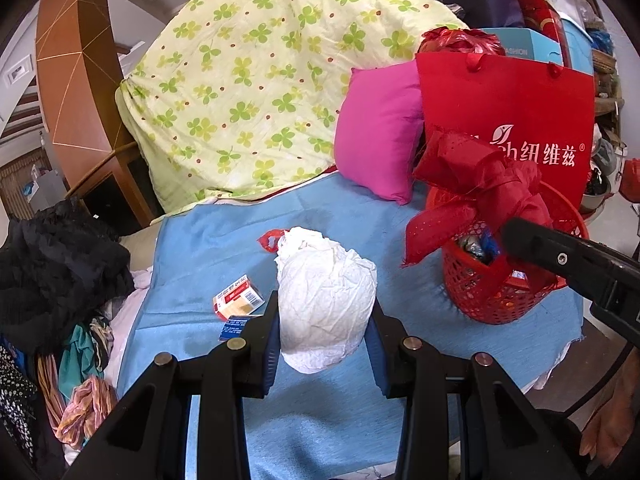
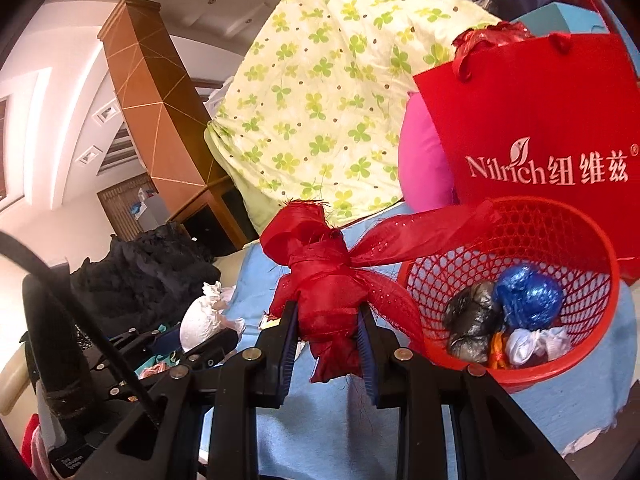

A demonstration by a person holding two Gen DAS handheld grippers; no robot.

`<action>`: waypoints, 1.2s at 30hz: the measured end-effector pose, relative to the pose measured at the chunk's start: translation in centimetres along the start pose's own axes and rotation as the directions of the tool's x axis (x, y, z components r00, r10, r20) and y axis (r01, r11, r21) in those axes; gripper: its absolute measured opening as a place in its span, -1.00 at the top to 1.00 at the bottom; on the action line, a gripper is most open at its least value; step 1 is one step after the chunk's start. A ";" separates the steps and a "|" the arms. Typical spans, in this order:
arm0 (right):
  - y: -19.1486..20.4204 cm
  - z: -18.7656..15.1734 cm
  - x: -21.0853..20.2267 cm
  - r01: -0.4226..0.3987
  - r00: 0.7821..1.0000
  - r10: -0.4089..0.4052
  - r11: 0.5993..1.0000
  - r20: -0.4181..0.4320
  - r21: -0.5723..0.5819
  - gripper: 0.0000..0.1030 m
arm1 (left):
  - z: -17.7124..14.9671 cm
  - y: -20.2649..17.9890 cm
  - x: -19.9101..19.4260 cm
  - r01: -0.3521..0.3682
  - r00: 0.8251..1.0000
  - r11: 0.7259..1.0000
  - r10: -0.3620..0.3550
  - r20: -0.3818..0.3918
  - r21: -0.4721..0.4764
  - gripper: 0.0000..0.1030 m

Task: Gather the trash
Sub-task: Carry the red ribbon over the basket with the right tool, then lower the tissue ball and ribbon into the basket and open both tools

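While both of my hands carry trash toward the red mesh basket [image 2: 516,292], the step in hand looks like the drop-off. My right gripper [image 2: 330,344] has its fingers [image 2: 290,344] nearly closed, pinching a knotted bundle of red ribbon [image 2: 324,280] that hangs just left of the basket, one tail of it draped across the rim. My left gripper [image 1: 324,336] has its fingers [image 1: 272,344] only a little apart, clamped on a crumpled white paper wad [image 1: 326,300] held above the blue sheet [image 1: 224,264] on the bed. Next, I judge, the ribbon must travel fully over the basket mouth before I let go, with its loose tail clear of the rim, and the wad must follow without crossing the right hand. Inside the basket I count four pieces already: one blue foil ball [image 2: 528,300], one grey wad [image 2: 472,320], one white knotted scrap [image 2: 536,344] and one orange bit [image 2: 498,354]. On the sheet I count two small boxes, one red and yellow box [image 1: 238,300] and one blue box [image 1: 232,330] partly hidden, plus one red scrap [image 1: 270,240]. Behind stand one red shopping bag [image 1: 508,120], one pink pillow [image 1: 380,144] and one clover-print quilt [image 1: 256,80].
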State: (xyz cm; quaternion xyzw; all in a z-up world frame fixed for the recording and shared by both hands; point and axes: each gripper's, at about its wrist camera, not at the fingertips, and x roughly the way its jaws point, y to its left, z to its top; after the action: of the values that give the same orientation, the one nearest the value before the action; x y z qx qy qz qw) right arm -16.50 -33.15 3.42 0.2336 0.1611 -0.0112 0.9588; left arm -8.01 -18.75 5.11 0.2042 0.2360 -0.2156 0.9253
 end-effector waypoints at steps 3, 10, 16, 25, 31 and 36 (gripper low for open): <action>-0.3 0.2 -0.6 0.005 1.000 -0.005 1.000 0.012 0.006 0.42 | 0.2 -0.3 -0.2 0.004 1.000 1.000 -0.004 0.007 0.007 0.22; -0.8 0.7 -1.7 0.017 0.999 -0.018 1.000 0.035 0.012 0.42 | 0.6 -1.0 -0.6 0.016 1.000 1.000 -0.017 0.018 0.023 0.22; -1.3 1.2 -2.5 0.024 0.998 -0.025 1.000 0.053 0.017 0.42 | 1.1 -1.7 -0.7 0.025 0.999 0.999 -0.026 0.024 0.035 0.22; -2.4 1.9 -3.7 0.046 0.995 -0.048 0.999 0.085 0.028 0.42 | 2.0 -3.3 -0.8 0.043 0.998 0.997 -0.045 0.033 0.061 0.22; -3.3 2.3 -4.4 0.065 0.992 -0.069 0.997 0.105 0.039 0.42 | 2.6 -4.5 -0.8 0.057 0.997 0.995 -0.061 0.043 0.081 0.22; -3.9 2.5 -4.9 0.079 0.990 -0.084 0.996 0.117 0.046 0.42 | 3.2 -5.6 -0.8 0.068 0.996 0.993 -0.073 0.049 0.100 0.22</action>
State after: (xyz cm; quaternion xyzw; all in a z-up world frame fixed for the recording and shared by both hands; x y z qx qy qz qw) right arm -20.74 -37.97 5.31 0.2454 0.1131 -0.0676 0.9604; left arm -10.34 -24.65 6.58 0.2350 0.2080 -0.2648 0.9118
